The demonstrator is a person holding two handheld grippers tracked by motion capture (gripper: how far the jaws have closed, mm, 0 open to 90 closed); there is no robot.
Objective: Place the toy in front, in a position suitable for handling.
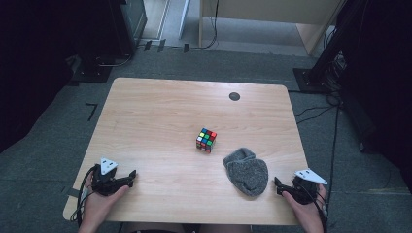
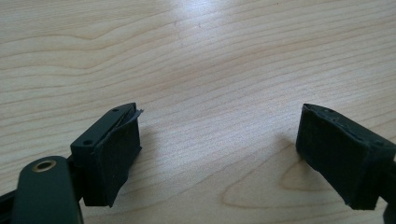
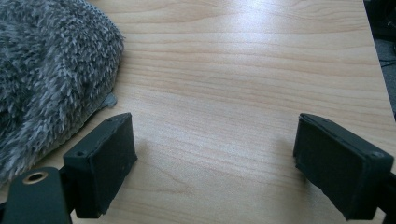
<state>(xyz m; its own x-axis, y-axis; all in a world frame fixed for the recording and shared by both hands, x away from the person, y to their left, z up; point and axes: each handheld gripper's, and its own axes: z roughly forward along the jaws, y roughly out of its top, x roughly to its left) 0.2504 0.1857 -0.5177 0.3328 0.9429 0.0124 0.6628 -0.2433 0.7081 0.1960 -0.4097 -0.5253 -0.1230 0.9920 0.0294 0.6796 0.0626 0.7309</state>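
The grey woolly hat [image 1: 246, 171] lies flat on the table [image 1: 160, 111] toward my right, just beside my right gripper [image 1: 280, 186]; in the right gripper view its fuzzy edge [image 3: 51, 79] sits right next to one jaw without being pinched. A little farther out, near the middle of the table, the colourful puzzle cube [image 1: 206, 140] stands on its own, close to the hat but apart from it.

My right gripper has its jaws spread with only bare wood between them. My left gripper [image 1: 130, 177] rests at the near left corner, well apart from both things, jaws spread and holding nothing too.

As I judge it, nothing is done yet: neither thing is grasped, and the whole job is still ahead.
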